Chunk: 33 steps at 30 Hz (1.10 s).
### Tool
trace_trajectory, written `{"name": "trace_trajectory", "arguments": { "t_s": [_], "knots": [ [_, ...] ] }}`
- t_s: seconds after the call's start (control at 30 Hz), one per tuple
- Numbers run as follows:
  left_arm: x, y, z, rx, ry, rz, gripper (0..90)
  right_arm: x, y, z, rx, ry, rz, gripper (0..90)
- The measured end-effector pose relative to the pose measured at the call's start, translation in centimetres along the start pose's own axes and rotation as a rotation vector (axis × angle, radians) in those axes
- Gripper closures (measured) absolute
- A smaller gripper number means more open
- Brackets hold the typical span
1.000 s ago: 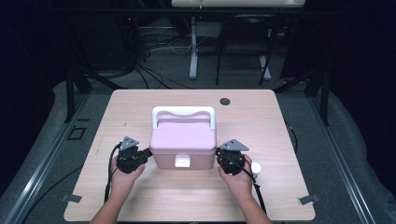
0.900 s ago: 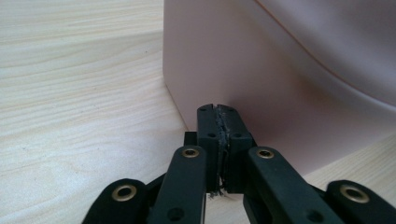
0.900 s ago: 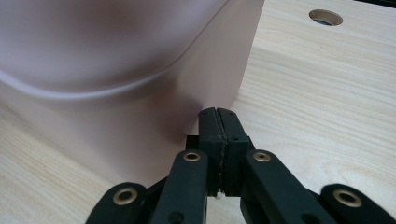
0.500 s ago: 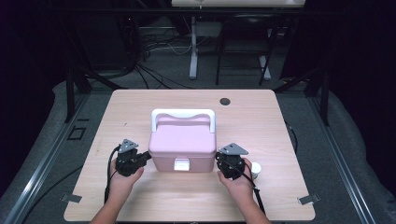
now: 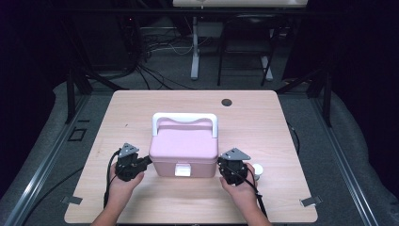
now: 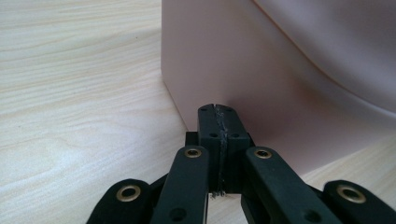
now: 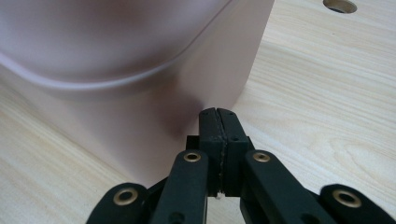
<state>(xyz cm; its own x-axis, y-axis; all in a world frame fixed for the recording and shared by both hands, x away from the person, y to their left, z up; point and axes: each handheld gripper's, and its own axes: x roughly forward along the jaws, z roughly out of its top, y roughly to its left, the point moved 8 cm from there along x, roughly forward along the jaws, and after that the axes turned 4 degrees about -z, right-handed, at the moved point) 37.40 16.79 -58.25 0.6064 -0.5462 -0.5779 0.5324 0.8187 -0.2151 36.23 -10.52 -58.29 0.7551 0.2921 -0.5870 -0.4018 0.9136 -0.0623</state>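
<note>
A pink lidded box (image 5: 184,148) with a white handle (image 5: 184,117) and a white front latch (image 5: 181,170) stands in the middle of the wooden table (image 5: 263,127). My left gripper (image 5: 145,162) is shut with nothing between its pads, its tips against the box's left side wall (image 6: 243,79) low down. My right gripper (image 5: 221,165) is likewise shut and empty, its tips against the box's right side wall (image 7: 154,116). In both gripper views the pads (image 6: 217,121) (image 7: 217,123) are pressed flat together.
A small white round object (image 5: 258,171) lies on the table just right of my right hand. A dark round hole (image 5: 227,102) is near the table's far edge. Cables and stands sit on the floor beyond the table.
Both hands have shifted slightly toward the near edge; the box has stayed in place.
</note>
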Motion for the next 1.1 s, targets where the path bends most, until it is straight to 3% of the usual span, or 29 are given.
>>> {"name": "trace_trajectory", "arguments": {
  "t_s": [1.1],
  "knots": [
    [-2.0,-2.0,-1.8,0.006,0.032,-0.033,89.8,-2.7,1.0,-1.8,-0.036,0.030,0.033,90.0]
  ]
}}
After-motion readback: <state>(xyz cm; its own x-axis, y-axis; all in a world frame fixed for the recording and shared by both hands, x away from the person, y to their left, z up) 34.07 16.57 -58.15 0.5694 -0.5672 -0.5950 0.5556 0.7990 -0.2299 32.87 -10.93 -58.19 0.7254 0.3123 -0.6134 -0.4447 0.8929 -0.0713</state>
